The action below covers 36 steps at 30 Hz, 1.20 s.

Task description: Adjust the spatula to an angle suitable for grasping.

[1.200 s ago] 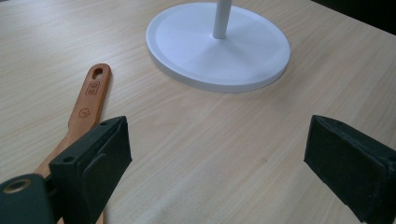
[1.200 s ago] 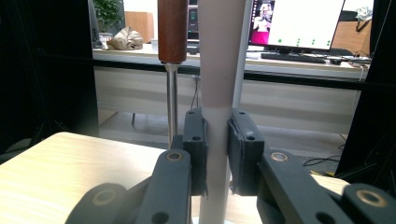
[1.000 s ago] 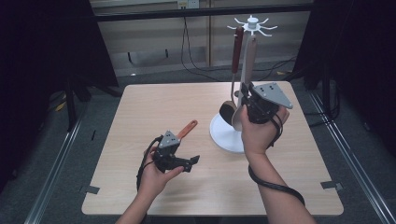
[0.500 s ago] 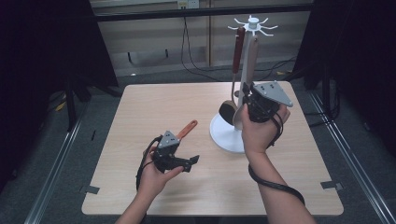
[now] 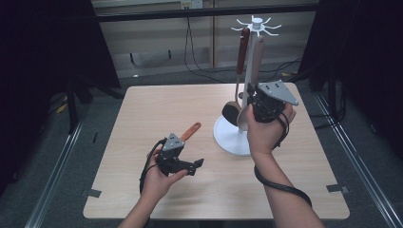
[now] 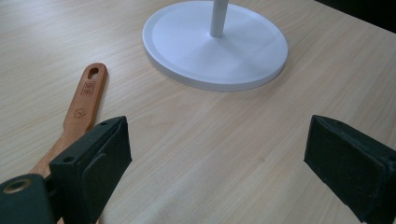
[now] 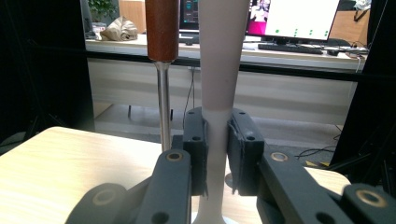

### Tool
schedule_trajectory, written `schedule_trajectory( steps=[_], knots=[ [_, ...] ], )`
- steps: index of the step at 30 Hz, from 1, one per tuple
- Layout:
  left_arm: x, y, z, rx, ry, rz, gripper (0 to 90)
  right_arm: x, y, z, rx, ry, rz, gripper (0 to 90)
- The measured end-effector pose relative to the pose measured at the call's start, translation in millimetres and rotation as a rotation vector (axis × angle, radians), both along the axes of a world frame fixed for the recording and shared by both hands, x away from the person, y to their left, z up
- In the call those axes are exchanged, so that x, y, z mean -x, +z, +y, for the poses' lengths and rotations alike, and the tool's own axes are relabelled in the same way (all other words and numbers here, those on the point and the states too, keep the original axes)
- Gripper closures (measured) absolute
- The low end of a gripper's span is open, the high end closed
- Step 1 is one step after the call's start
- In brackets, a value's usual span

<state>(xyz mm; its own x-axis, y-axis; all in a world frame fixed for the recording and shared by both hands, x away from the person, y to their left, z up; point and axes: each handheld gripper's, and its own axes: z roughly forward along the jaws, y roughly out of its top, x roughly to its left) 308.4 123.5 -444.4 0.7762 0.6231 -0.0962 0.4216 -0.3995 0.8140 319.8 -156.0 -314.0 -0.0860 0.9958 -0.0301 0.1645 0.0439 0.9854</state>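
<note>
**Pale spoon clamped at the rack: hazards and materials**

Right claw [image 7: 217, 135]: clenched on the pale spoon [image 7: 219, 56], black pads pressed flat on either side of the handle's narrow lower part. Spoon upright beside the rack [image 5: 233, 140] post, bowl low near the base, top end up among the hooks; hooked on or not, cannot tell.

Risks, as judged:
- smooth matt handle, tapered; likely to slide down through the pads if the grip eases
- ladle [image 7: 162, 28] hanging just beside; a sideways swing would knock it and set it swaying
- a top end snagged on a hook would tug the light rack over on its round base

Left claw [image 6: 215, 154]: released, jaws wide apart over the bare table [image 6: 196, 130], nothing between them. Wooden spatula [image 6: 86, 100] lying flat just beside one jaw; a careless sweep could push it across the table.

Materials:
- spoon: pale, plain, probably plastic or silicone
- ladle: glossy red-brown grip, thin bright metal shaft, dark bowl
- rack: white, thin post, flat disc base with raised rim
- spatula: warm-toned wood, hanging hole, stamped marks
- table: light wood grain, rounded corners
</note>
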Motion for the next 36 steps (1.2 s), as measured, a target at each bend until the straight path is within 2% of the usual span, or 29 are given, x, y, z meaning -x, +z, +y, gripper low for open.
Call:
schedule_trajectory(
  steps=[11,15,20,23,27,33,35,36],
  knots=[
    [0.4,-0.5,0.4,-0.004,0.001,0.003,6.9,-6.5,2.0,-1.8,0.014,0.009,0.014,79.2],
    [0.2,-0.2,0.8,0.0,-0.001,0.002,6.9,-4.6,-2.1,-2.3,0.022,0.021,-0.02,78.5],
    [0.6,0.5,0.0,-0.006,-0.002,-0.002,6.9,-3.2,-2.9,-2.0,0.017,0.04,-0.035,77.4],
    [0.8,0.2,-0.4,-0.01,-0.002,0.001,6.9,-1.4,-1.8,-1.5,0.024,0.041,-0.049,69.9],
    [1.1,-1.1,-1.1,-0.007,-0.005,0.005,6.9,-0.1,0.7,-0.4,0.031,0.053,-0.061,71.5],
    [1.4,-0.9,-1.0,-0.005,-0.005,0.005,6.9,2.6,1.0,-1.3,0.029,0.065,-0.076,67.5],
    [1.2,-0.8,-0.4,-0.007,-0.003,0.003,6.9,4.1,0.1,-2.2,0.027,0.065,-0.093,65.0],
    [1.2,-0.6,-0.3,-0.01,0.0,0.002,6.9,5.1,-0.5,-2.5,0.024,0.072,-0.098,66.5]
  ],
)
